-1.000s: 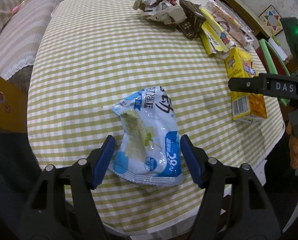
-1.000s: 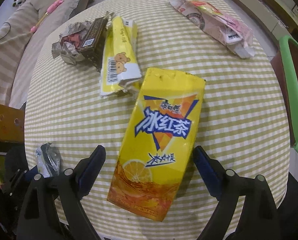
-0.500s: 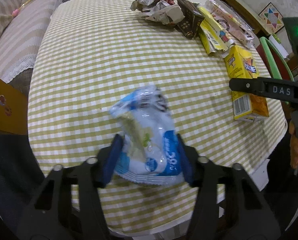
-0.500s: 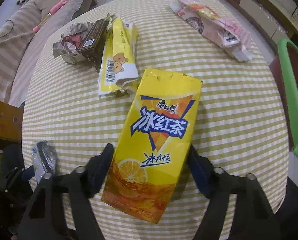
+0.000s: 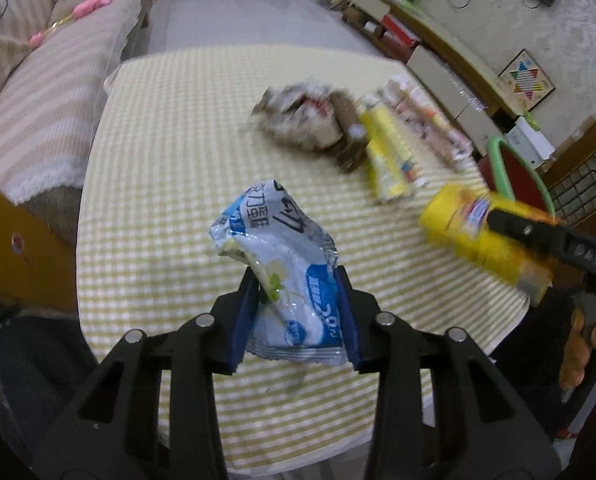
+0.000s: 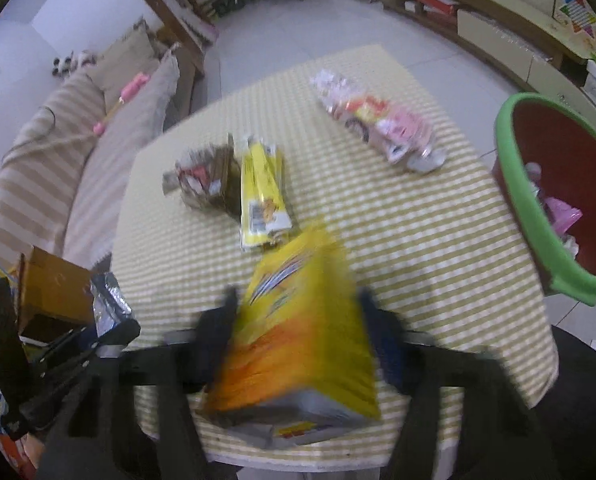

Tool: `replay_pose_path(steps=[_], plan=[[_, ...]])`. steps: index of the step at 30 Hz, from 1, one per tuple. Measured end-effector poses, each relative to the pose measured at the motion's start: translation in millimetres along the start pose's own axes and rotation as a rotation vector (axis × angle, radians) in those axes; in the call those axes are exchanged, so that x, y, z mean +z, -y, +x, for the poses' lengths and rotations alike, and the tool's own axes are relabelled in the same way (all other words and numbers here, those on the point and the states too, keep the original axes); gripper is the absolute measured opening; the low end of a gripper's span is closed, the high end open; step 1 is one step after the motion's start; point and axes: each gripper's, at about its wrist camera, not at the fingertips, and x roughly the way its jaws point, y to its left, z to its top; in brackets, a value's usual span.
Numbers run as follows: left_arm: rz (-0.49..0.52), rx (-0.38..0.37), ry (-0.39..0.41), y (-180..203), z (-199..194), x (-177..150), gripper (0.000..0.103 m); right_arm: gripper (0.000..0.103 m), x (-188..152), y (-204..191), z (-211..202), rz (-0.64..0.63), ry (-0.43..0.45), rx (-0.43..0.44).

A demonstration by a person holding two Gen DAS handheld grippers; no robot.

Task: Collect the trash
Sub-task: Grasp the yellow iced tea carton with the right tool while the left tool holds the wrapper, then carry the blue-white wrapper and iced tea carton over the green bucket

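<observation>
In the left wrist view my left gripper (image 5: 296,280) holds a crumpled blue-and-white snack wrapper (image 5: 266,224) clear of the yellow-checked table (image 5: 158,200). Its jaws are still closing, with the pads pressed on the wrapper's lower half. In the right wrist view my right gripper (image 6: 298,300) grips a yellow iced-tea carton (image 6: 298,352) by its sides. The carton is raised off the cloth and blurred. These jaws are closing too. The same carton (image 5: 486,236) shows at the right of the left wrist view.
A crumpled wrapper with a brown box (image 6: 206,180), a yellow pack (image 6: 262,196) and a pink wrapper (image 6: 382,124) lie on the far half of the table. A red bin with a green rim (image 6: 538,216) stands off its right edge. A striped sofa (image 5: 46,112) runs along the left.
Both grippers have closed on their items and risen. The wrapper and the carton, which lay flat on the cloth, now hang above it.
</observation>
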Motion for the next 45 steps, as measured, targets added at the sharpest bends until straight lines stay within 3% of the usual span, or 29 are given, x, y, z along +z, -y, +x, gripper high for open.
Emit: replay_pose_path(steps=[3, 8, 12, 14, 15, 17, 23, 28, 29, 30, 33, 36, 45], plan=[[0.027, -0.021, 0.038, 13, -8, 11, 0.037, 0.036, 6, 1, -6, 0.002, 0.013, 0.012], [0.059, -0.036, 0.075, 29, -14, 24, 0.037, 0.039, 3, 4, 1, -0.005, -0.023, -0.015], [0.048, -0.033, 0.071, 23, -14, 20, 0.037, 0.063, -5, 6, 14, -0.015, -0.053, -0.052], [0.036, -0.027, 0.058, 17, -13, 14, 0.037, 0.063, -11, 7, 23, -0.034, -0.084, -0.076], [0.032, -0.025, 0.052, 17, -12, 15, 0.037, 0.069, -12, 7, 27, -0.038, -0.098, -0.080], [0.015, -0.022, 0.031, 13, -8, 11, 0.037, 0.072, -18, 8, 34, -0.054, -0.122, -0.091], [-0.023, -0.020, 0.006, 4, -5, 6, 0.037, 0.075, -23, 7, 42, -0.125, -0.149, -0.140], [-0.021, -0.022, 0.008, 5, -5, 8, 0.037, 0.068, -30, 3, 46, -0.202, -0.211, -0.136], [-0.019, -0.023, 0.010, 6, -5, 8, 0.037, 0.061, -31, 2, 46, -0.198, -0.217, -0.116], [-0.019, -0.024, 0.010, 6, -5, 8, 0.037, 0.047, -32, 1, 45, -0.190, -0.224, -0.093], [-0.016, -0.026, 0.006, 8, -4, 9, 0.037, 0.046, -31, -2, 37, -0.167, -0.201, -0.062], [-0.008, -0.028, 0.010, 10, -5, 11, 0.037, 0.046, -22, 1, 24, -0.103, -0.166, 0.027], [0.022, -0.044, 0.029, 26, -8, 23, 0.037, 0.046, 8, 3, -29, -0.054, 0.001, 0.059]])
